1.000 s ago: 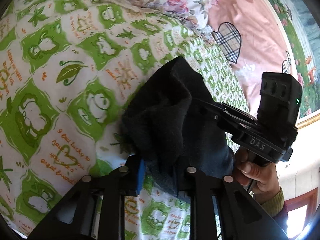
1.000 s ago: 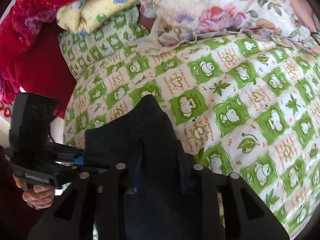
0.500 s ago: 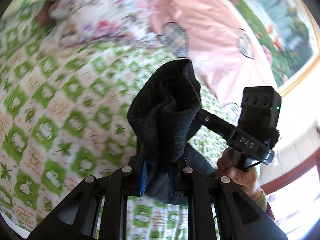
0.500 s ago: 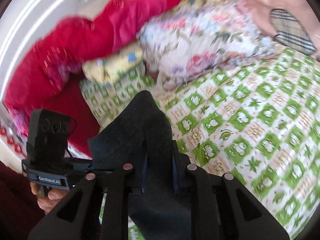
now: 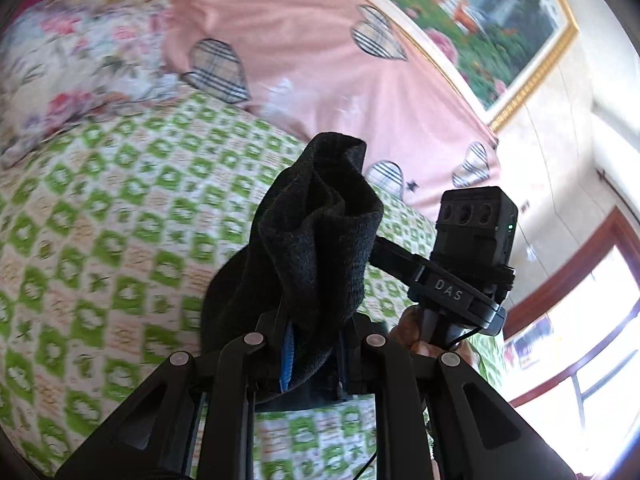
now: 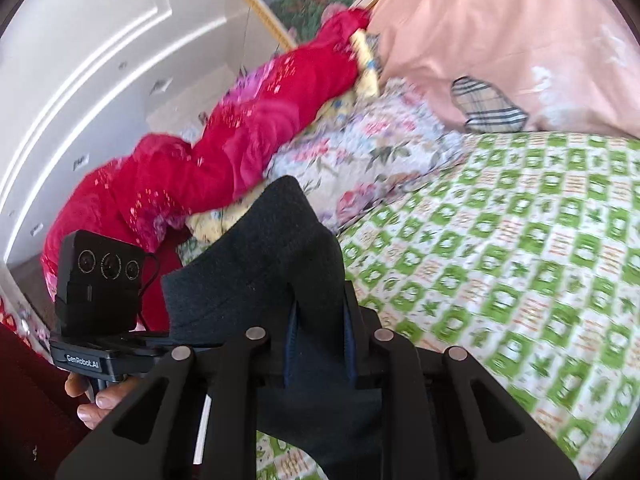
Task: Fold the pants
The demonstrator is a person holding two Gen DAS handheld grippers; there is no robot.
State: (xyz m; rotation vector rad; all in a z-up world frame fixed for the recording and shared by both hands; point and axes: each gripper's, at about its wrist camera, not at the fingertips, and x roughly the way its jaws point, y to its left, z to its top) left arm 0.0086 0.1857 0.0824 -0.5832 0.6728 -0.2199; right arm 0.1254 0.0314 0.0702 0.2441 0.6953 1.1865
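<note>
Left gripper [image 5: 314,344] and right gripper [image 6: 318,350], each clamped on a bunched edge of the dark pants [image 5: 320,232], hold the cloth raised above the bed [image 5: 100,240]. No finished fold shows; laying flat and folding apparently remain.

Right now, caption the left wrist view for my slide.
Left tool clamps bunched dark pants above the green-patterned bedspread.

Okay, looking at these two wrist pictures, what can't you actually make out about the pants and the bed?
- Left wrist view: the pants bunch in the left gripper; their lower part drops below the fingers.
- Right wrist view: the right gripper hides the pants' hem.
- Both views: the green bedspread print is motion-blurred, its writing unreadable.
</note>
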